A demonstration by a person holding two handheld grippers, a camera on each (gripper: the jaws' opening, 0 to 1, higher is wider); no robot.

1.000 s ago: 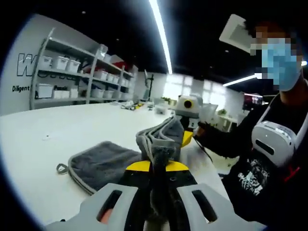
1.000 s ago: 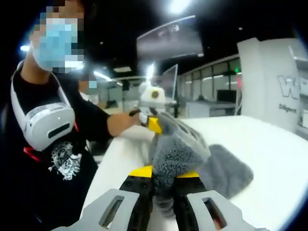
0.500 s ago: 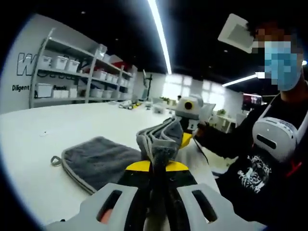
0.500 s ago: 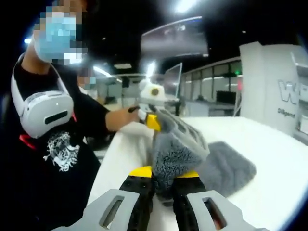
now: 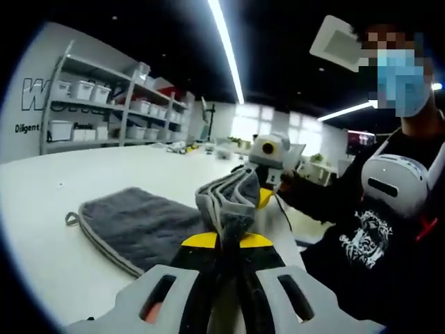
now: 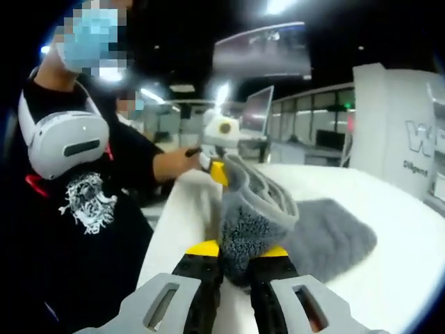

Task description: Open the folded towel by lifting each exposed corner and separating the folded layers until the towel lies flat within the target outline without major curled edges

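both grippers' fingers [image 5: 201, 245] pinched tight on grey towel [image 5: 139, 226] edge, lifted above table [image 5: 42, 229].

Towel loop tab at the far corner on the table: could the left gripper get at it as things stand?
Probably not yet: the left gripper is shut on the towel, so it must let go first. The loop tab lies uncovered.

The towel's [image 5: 149, 226] pinched edge is hidden between the tongs [image 5: 221, 245], and wall lettering [image 5: 35, 94] sits behind shelving [image 5: 104, 104].
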